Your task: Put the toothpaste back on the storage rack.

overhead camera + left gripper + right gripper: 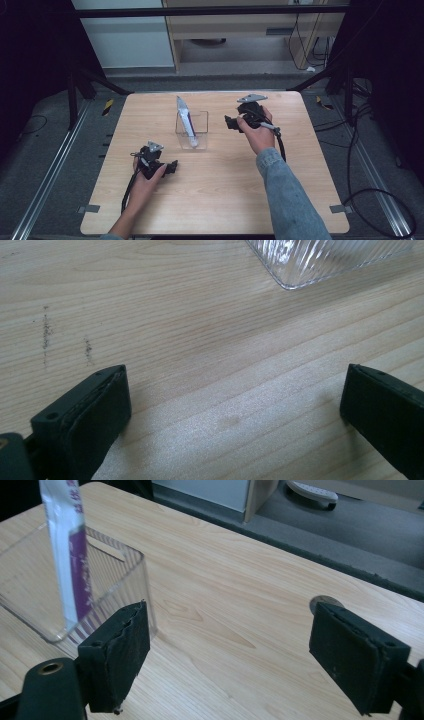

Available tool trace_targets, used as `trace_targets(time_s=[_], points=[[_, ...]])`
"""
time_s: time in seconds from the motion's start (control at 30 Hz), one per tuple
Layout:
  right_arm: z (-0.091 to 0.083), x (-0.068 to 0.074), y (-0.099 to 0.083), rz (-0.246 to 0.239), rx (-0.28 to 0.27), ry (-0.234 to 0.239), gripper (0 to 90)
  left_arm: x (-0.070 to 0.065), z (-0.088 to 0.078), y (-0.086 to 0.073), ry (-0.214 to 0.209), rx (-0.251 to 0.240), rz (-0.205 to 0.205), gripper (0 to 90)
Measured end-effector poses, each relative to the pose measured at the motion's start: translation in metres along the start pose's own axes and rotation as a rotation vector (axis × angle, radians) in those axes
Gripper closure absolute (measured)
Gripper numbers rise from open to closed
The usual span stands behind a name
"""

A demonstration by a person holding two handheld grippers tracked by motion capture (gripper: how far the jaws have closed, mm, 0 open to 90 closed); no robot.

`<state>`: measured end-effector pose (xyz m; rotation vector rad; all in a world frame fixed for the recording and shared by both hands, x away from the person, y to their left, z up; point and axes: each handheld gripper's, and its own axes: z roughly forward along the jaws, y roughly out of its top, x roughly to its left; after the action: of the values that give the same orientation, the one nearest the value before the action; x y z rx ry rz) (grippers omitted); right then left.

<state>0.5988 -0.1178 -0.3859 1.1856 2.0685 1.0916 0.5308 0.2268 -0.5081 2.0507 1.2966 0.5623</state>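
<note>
High view: on a pale wooden counter (215, 195), a person works two hand-held tongs around a clear plastic box (192, 131) that stands near the counter's centre. At about eight o'clock from the box, the left tongs (173, 166) rest low over the wood, jaws spread wide with nothing between them — in the left gripper view the box's ribbed corner (320, 262) lies at one o'clock, well beyond the jaw tips. Inside the box a white packet with a purple stripe (186, 122) stands tilted, its top poking above the rim toward eleven o'clock. At two o'clock from the box, the right tongs (228, 123) hover just beside its right wall, jaws pointing toward it — spread and empty. In the right gripper view the packet (67, 550) leans in the box (127, 565) at ten o'clock, just behind the left jaw, bare wood between the pads.
</note>
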Motion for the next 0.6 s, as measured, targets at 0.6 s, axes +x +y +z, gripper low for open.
trace_targets(time_s=[0.6], points=[[-0.021,-0.037,-0.034,0.023,0.034,-0.039,16.5,0.000,0.000,0.000,0.000,-0.002,-0.002,0.0]])
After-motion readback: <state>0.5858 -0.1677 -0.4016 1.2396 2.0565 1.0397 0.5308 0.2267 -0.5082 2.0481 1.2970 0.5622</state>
